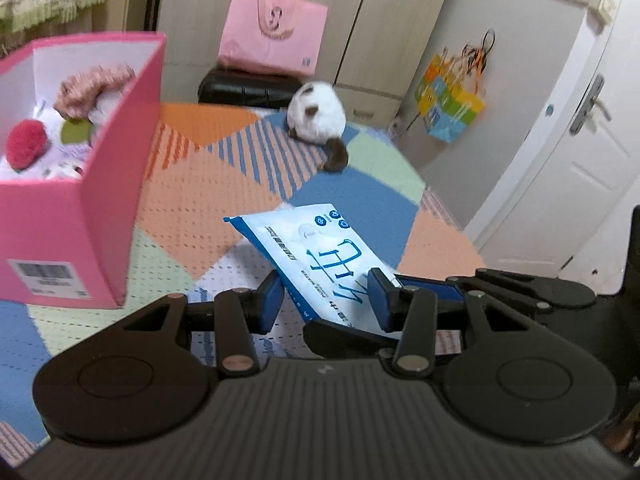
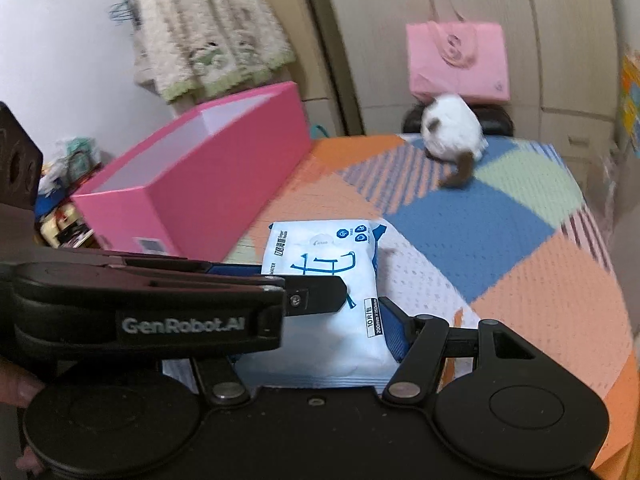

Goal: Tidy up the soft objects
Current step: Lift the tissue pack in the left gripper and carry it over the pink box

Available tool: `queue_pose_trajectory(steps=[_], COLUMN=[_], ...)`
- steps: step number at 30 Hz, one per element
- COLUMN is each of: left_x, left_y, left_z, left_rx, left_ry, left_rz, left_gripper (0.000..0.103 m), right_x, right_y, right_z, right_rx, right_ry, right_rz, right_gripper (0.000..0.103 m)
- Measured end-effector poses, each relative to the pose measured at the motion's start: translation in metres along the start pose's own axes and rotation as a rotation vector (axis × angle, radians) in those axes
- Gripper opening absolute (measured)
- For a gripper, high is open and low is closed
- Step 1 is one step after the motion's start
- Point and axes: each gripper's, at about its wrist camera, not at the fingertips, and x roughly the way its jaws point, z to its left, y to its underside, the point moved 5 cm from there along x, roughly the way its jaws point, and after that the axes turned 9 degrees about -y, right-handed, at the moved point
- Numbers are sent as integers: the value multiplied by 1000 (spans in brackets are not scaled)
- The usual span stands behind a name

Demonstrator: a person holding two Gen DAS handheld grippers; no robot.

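Lying between both sets of jaws, the white-and-blue wipes pack (image 1: 320, 256) sits low and centre in each wrist view, its far end reaching out over the patchwork bed cover (image 1: 224, 184). In the left wrist view the left gripper (image 1: 326, 300) has its blue pads against the pack's two long edges — the jaws are closed on it, the pack tilted between them. In the right wrist view the right gripper (image 2: 316, 336) clamps the same pack (image 2: 324, 280) at its near end; its right pad presses the pack's right edge, while the left finger is hidden behind the other gripper's dark arm, which crosses the frame from the left.

Whether the pack's underside touches the cover cannot be told.

To the upper left of the left wrist view stands the pink box (image 1: 104, 208), open-topped, holding a red plush ball (image 1: 26, 144), a green soft piece (image 1: 76, 130) and a pink fuzzy item (image 1: 94, 84). The same box shows at centre left in the right wrist view, well apart from the pack.

Further up the bed, right of centre, a white-and-brown plush toy (image 1: 318, 118) lies on the cover. Behind it a pink tote bag (image 1: 272, 30) rests on a black stool (image 1: 244, 88) against the wardrobe (image 1: 392, 32) — and a colourful bag (image 1: 450, 110) hangs at the right, beside the white door (image 1: 576, 184).
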Motion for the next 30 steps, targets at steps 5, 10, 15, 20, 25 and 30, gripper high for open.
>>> queue_pose_trajectory(steps=[5,10,15,20,25,30], left_x=[-33,-60,-89,-115,-128,-136], left_y=[-9,-21,-33,-51,-61,-75], left_z=[9,21,39,65,88,107], left_rx=[-22,-23,-13,-49,-86,-100], left_ry=[15,36,26,20,-10,-71], left_rz=[-34,-39,-69,-125,-186,-239], left_gripper=[44,45,45,45,44,39], right_x=[-16,-28,-30,-29,-19,-2], right_y=[-15,-30,-46,-70,-92,-108], right_z=[22,45,68,99,122,135], right_rx=[-80,-117,-151,-235,-291,-306], right_ry=[-41,-96,-165,-204,-228,-297], right_rz=[5,8,12,10,-16,-40], right_gripper=[69,69,69,69,69,69])
